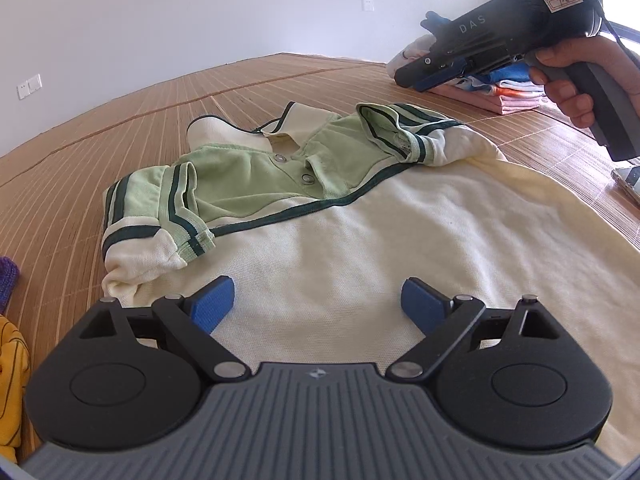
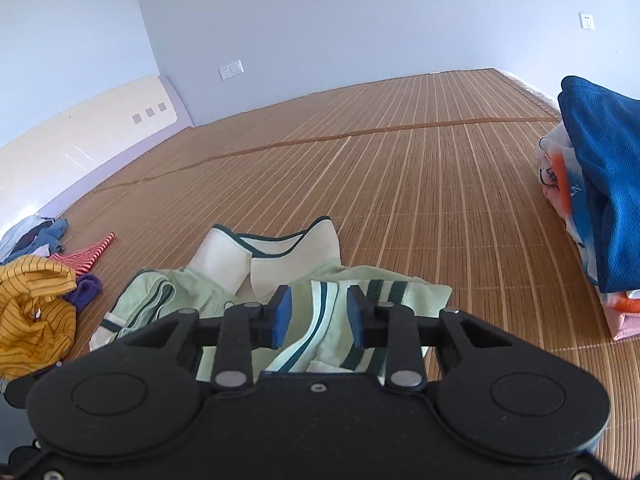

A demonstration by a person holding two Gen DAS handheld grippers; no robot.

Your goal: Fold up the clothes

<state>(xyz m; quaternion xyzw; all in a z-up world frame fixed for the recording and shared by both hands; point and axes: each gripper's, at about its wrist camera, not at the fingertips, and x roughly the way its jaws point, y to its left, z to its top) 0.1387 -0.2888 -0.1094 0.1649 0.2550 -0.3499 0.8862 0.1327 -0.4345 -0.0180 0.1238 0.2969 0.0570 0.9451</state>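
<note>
Left wrist view, left to right: the left gripper, its blue pads spread wide and empty, hovers over the cream body of a polo shirt lying on a bamboo mat. The shirt's green yoke, striped sleeves and collar lie crumpled at its far end. Farther right, a hand holds the right gripper, whose casing reads "DAS" and carries a small illegible label; behind it sits a stack of folded clothes. Right wrist view: the right gripper's jaws stand partly open above the striped sleeve, gripping nothing. An unfolded pile lies left.
</note>
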